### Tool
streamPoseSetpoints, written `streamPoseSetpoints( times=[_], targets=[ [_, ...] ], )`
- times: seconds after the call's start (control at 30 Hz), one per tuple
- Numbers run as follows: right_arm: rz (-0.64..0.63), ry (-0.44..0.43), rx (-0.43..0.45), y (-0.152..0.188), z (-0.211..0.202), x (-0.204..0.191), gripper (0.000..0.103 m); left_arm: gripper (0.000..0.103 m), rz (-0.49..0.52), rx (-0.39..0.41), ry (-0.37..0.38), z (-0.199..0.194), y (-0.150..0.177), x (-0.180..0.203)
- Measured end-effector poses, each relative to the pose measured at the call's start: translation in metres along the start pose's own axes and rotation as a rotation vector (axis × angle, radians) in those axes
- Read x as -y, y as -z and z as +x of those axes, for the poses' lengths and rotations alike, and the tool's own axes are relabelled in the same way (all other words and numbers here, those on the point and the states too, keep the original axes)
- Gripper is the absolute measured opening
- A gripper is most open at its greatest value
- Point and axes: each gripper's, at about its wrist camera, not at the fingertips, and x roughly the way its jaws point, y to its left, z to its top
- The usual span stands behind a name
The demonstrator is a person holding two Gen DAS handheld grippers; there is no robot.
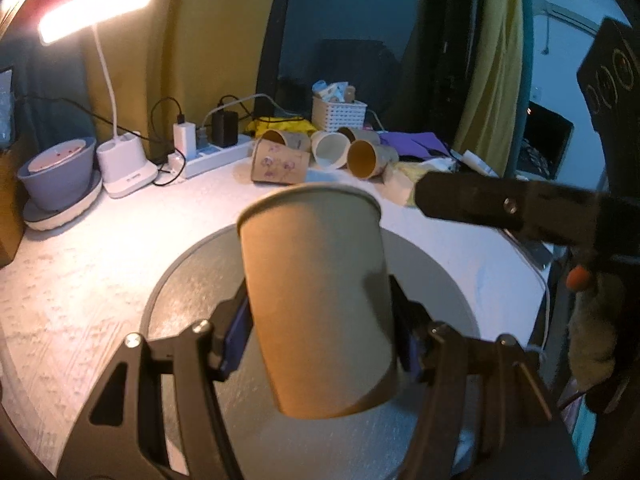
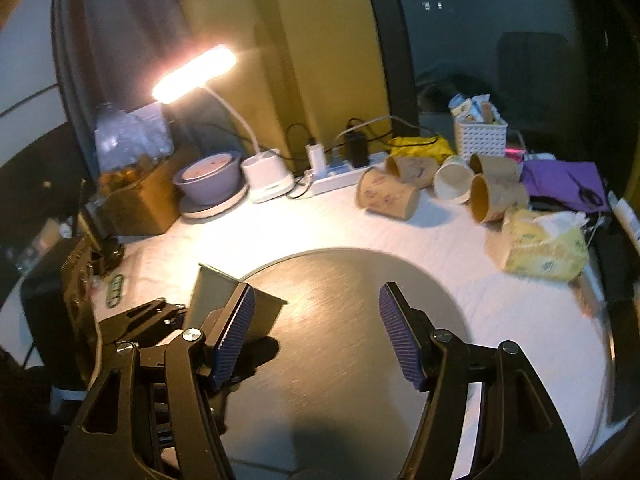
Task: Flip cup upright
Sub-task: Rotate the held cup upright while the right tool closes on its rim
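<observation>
- Behind the round mat (image 2: 340,320), spare cups (image 2: 440,184) lay by a lit lamp (image 1: 96,4).
- Left gripper (image 1: 324,336) clamped the cup (image 1: 320,296), rim up, tilted, above the mat.
- Right gripper (image 2: 316,336) hung wide open, holding nothing.

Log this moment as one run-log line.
left hand-held gripper: shut on paper cup, rim up, tilted | right hand-held gripper: open, holding nothing | below: round gray mat | spare cups: lying at back
</observation>
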Motion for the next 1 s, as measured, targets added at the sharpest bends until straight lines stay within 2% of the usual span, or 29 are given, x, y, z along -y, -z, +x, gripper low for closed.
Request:
streamPoseSetpoints(
  times=[0.17,0.27,0.43,0.7,1.0],
  targets=[
    [0.036,-0.045,-0.011,0.014,-0.011,-0.013,0.068,0.062,0.04,0.033,0.01,-0.019,0.015,0.003],
    [0.062,-0.056,-0.015,0.024,-0.017,-0.018,0.073,0.062,0.06,0.055,0.018,-0.03,0.024,0.005],
    [0.086,-0.041,-0.01,0.037,-0.029,-0.027,0.073,0.062,0.071,0.087,0.052,-0.049,0.037,0.007],
    [0.081,-0.102,-0.004,0.05,-0.048,-0.052,0.073,0.062,0.104,0.158,0.102,-0.076,0.051,0.015],
    [0.132,-0.194,-0.001,0.059,-0.062,-0.062,0.076,0.062,0.135,0.232,0.111,-0.103,0.061,0.025]
  ],
)
